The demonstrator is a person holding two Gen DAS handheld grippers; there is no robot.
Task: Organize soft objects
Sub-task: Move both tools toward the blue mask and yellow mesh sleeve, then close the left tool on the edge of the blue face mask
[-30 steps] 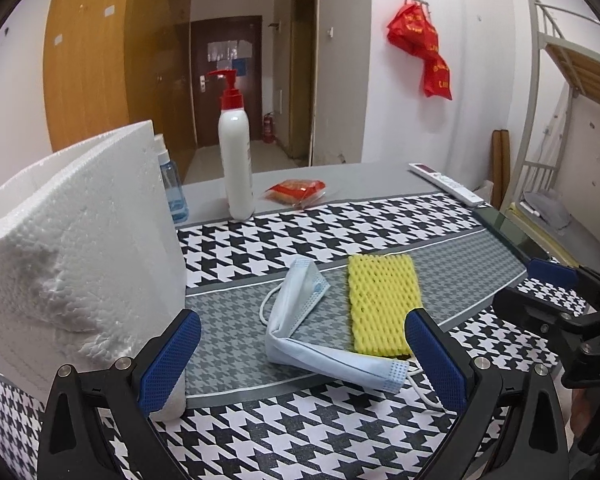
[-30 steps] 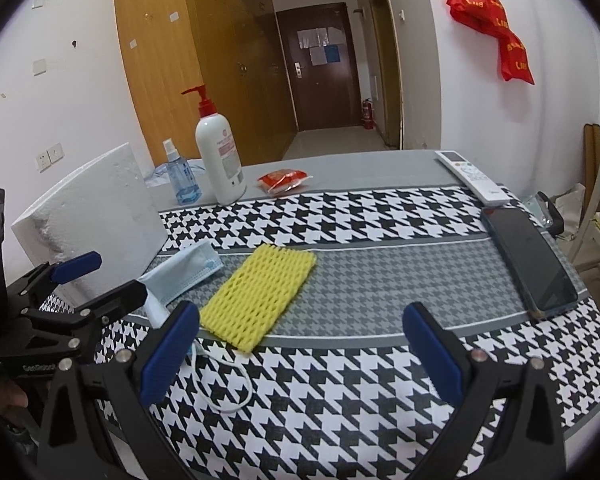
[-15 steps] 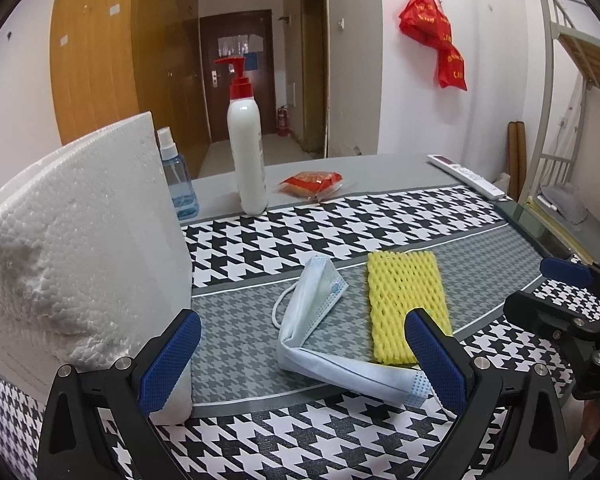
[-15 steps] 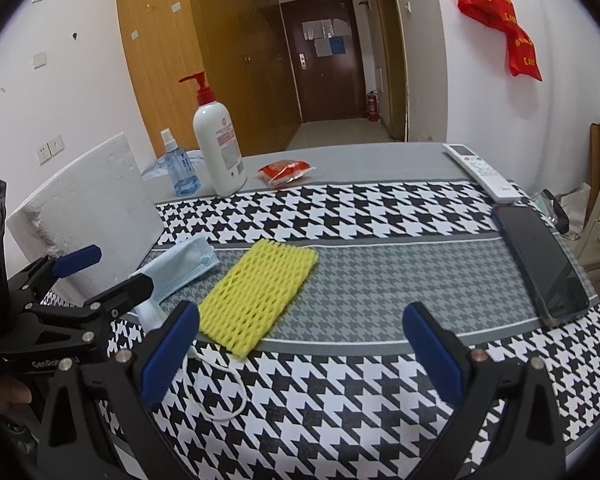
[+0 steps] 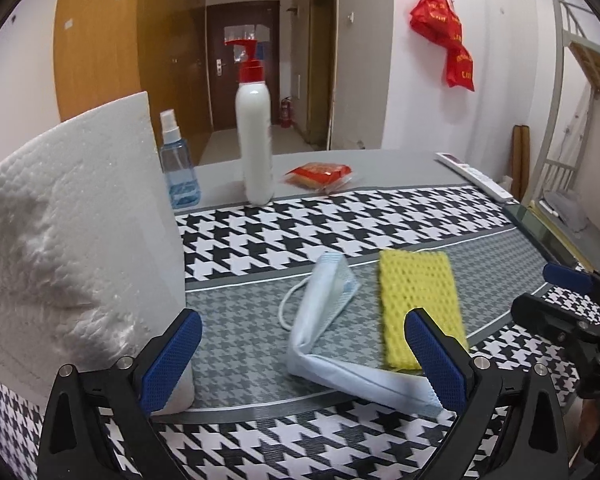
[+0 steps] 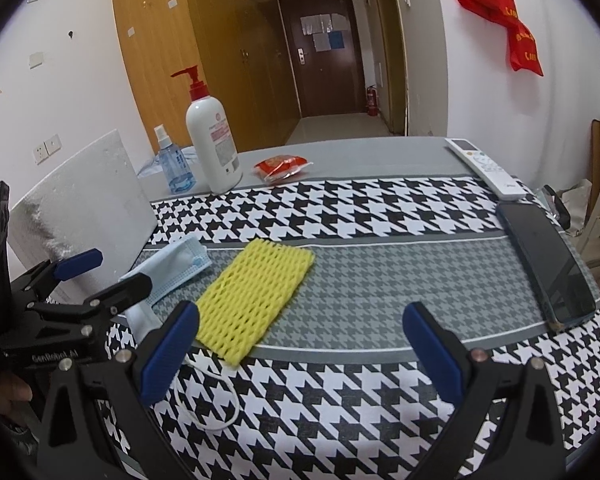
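Note:
A yellow foam net sleeve lies flat on the grey band of the houndstooth tablecloth; it also shows in the left wrist view. A folded light-blue face mask lies just left of it, also seen in the right wrist view. A white foam block stands at the left, close to my left finger. My left gripper is open and empty, just short of the mask. My right gripper is open and empty, with the sleeve by its left finger.
At the back stand a white pump bottle, a blue spray bottle and a red snack packet. A white remote and a dark phone lie at the right edge of the table.
Both grippers have moved slightly forward and the views have tilted; the objects look a little closer. Both stay open and nothing on the table has moved.

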